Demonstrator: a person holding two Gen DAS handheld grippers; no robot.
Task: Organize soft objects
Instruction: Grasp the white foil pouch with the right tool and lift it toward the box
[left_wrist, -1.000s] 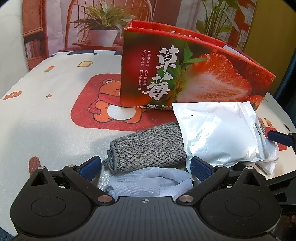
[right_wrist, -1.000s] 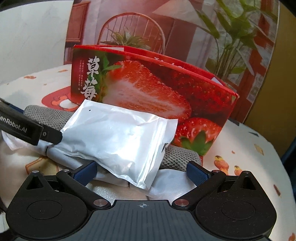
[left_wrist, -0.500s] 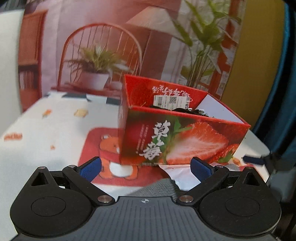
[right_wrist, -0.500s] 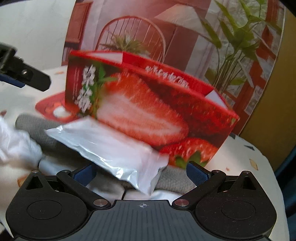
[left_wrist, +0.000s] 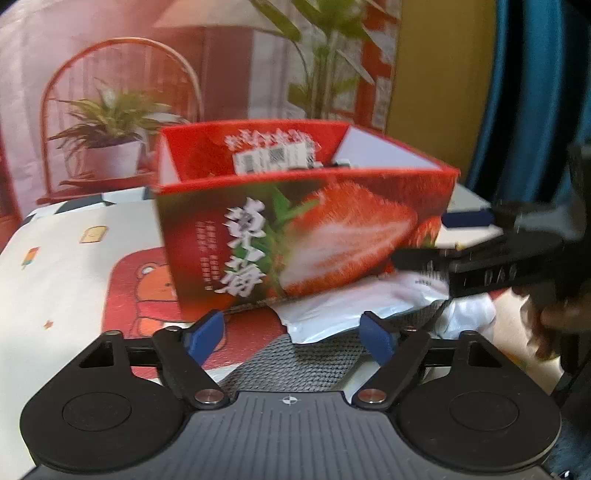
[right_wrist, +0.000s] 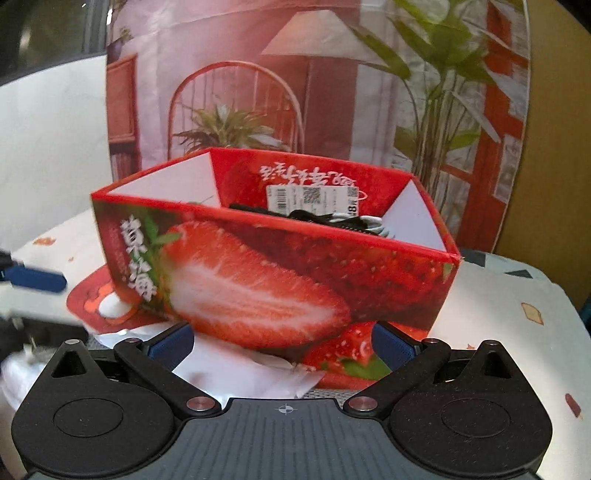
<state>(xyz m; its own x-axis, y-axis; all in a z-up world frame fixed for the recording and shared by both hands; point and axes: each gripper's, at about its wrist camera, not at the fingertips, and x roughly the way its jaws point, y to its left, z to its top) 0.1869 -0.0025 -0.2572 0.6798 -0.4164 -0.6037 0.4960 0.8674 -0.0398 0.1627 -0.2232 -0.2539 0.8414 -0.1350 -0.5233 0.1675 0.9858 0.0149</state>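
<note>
Soft items — a grey knit cloth (left_wrist: 295, 360) with a silvery pouch (left_wrist: 325, 317) lying on it — sit on the table against the front of the open strawberry box (left_wrist: 303, 236). The left gripper (left_wrist: 291, 334) hovers over them, jaws closing with nothing pinched yet. The right gripper (right_wrist: 282, 341) is spread wide and empty. Closing now risks catching only the slick pouch, or snagging both layers together.
</note>
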